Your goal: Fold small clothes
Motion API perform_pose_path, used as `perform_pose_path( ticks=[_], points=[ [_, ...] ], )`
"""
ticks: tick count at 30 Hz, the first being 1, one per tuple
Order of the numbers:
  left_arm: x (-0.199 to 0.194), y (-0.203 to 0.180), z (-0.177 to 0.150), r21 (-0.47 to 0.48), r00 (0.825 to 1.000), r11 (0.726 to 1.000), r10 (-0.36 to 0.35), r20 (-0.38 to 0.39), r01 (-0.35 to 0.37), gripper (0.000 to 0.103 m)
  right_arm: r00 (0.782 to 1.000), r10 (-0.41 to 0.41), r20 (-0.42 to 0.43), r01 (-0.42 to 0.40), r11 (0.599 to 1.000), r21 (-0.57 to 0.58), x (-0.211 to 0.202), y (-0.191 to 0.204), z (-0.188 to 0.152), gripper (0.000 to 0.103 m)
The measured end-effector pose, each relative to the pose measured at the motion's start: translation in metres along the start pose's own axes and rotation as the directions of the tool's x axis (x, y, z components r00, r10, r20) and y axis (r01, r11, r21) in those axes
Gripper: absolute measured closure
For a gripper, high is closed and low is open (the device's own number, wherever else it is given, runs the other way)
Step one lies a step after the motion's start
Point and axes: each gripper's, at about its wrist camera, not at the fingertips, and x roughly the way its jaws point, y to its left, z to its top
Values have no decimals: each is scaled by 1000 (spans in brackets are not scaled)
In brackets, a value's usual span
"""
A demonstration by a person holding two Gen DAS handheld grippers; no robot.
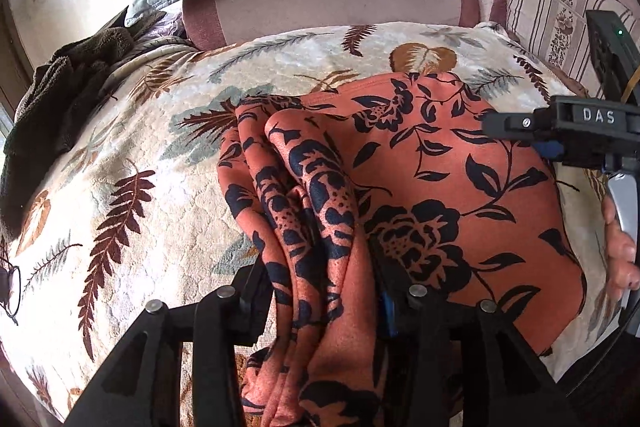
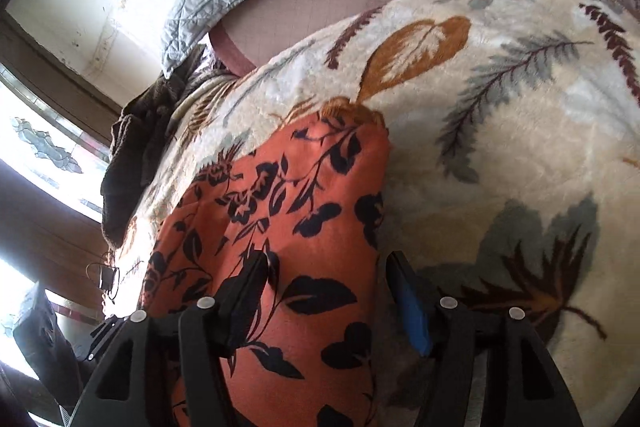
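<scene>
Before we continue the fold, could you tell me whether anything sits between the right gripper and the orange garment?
Nothing visible does: the right gripper is open, straddling the edge of the orange floral garment on the leaf-print blanket.

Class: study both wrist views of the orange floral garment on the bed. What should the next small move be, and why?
Probably carry the bunched edge across: the left gripper is clamped on gathered folds of the orange floral garment, while the right gripper stands open over its flat edge on the leaf-print blanket.
</scene>
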Motion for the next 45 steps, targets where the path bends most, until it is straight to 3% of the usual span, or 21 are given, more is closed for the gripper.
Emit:
perform_pose_path(
  ticks=[2, 5, 10, 15, 17, 19, 20, 21, 22, 28, 31, 35, 37, 40, 41, 43, 45],
  points=[
    [-2, 2, 0, 0, 1000, 1000, 3, 2, -3, 53, 997, -37, 72, 38, 999, -12, -14, 1, 4, 38],
    [-5, 4, -1, -2, 1000, 1000, 7, 12, -7, 50, 988, -25, 151, 33, 998, -46, -27, 12, 8, 38],
    [-9, 12, -2, -21, 1000, 1000, -2, 21, 3, 46, 983, 3, 182, 10, 998, -66, -21, 37, 11, 38],
    [-13, 20, -5, -28, 1000, 1000, -6, 27, 7, 39, 988, 19, 152, -9, 998, -65, 1, 56, 11, 38],
    [-13, 25, -5, -42, 1000, 999, -6, 25, 7, 29, 992, 12, 128, -5, 998, -55, 12, 60, 11, 38],
    [-10, 30, -7, -56, 1000, 998, 4, 22, -3, 19, 998, -17, 52, 19, 999, -37, 33, 59, 12, 38],
    [-6, 32, -8, -61, 1000, 998, 5, 10, -4, 10, 998, -62, 2, 62, 998, -29, 47, 56, 11, 38],
    [1, 33, -10, -66, 1000, 998, -2, -14, 1, 8, 993, -105, -48, 104, 994, -21, 60, 51, 10, 38],
    [9, 35, -11, -75, 999, 997, -13, -43, 10, 8, 989, -122, -85, 122, 993, -9, 69, 47, 9, 37],
    [13, 41, -12, -113, 997, 993, -49, -52, 43, 6, 998, -63, -11, 63, 997, 39, 42, 42, 3, 38],
    [-2, 39, -11, -95, 1000, 995, -20, -5, 19, 6, 998, -14, 62, 11, 999, 47, 0, 45, -11, 38],
    [-40, 39, -13, -105, 991, 994, 32, 134, -18, 6, 988, -6, 157, 7, 1000, -3, -55, 55, -42, 38],
    [-49, 36, -15, -111, 985, 993, 48, 166, -30, 6, 992, 11, 129, -11, 1000, -1, -62, 55, -61, 38],
    [-24, 24, -24, -62, 994, 993, 106, 37, -103, 6, 997, -48, -53, 48, 999, 1, -30, 50, -90, 38],
    [-18, 22, -29, -62, 995, 993, 100, 5, -100, 6, 996, -88, -32, 87, 996, -35, -28, 53, -96, 41],
    [-29, 24, -35, -97, 995, 991, 94, 17, -91, 7, 992, -122, -8, 121, 989, -79, -38, 64, -98, 41],
    [-50, 25, -35, -98, 994, 991, 98, 49, -93, 7, 996, -88, 23, 89, 994, -64, -57, 69, -101, 41]
  ],
)
